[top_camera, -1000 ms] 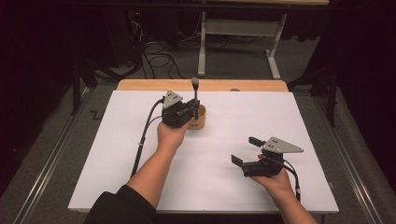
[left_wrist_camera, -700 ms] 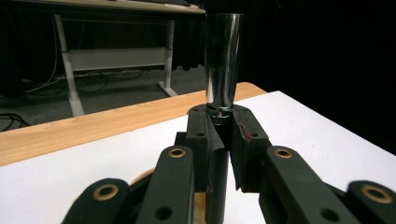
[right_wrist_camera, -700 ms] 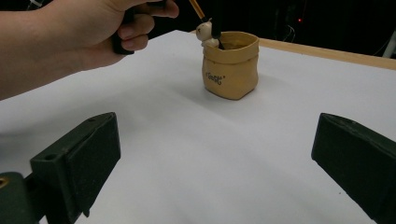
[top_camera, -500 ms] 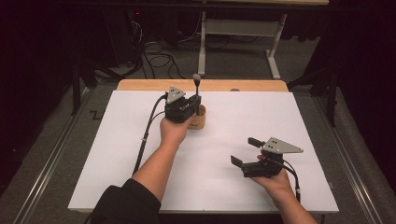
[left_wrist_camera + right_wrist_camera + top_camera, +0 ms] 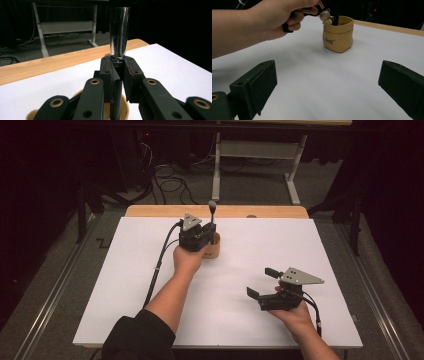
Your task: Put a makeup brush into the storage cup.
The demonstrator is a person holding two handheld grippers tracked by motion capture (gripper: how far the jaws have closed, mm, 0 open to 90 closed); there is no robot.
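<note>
Left claw (image 5: 117,75) clamping a slim, stiff, likely light and slick pen (image 5: 119,37) mid-shaft, upright in the tan pot (image 5: 338,33) on the table (image 5: 125,280); right claw (image 5: 265,282) idling wide open.

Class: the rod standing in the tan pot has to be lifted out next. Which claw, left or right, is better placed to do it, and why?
Left. The left claw is already shut on the rod above the pot, while the right claw sits open, well away from it.
</note>
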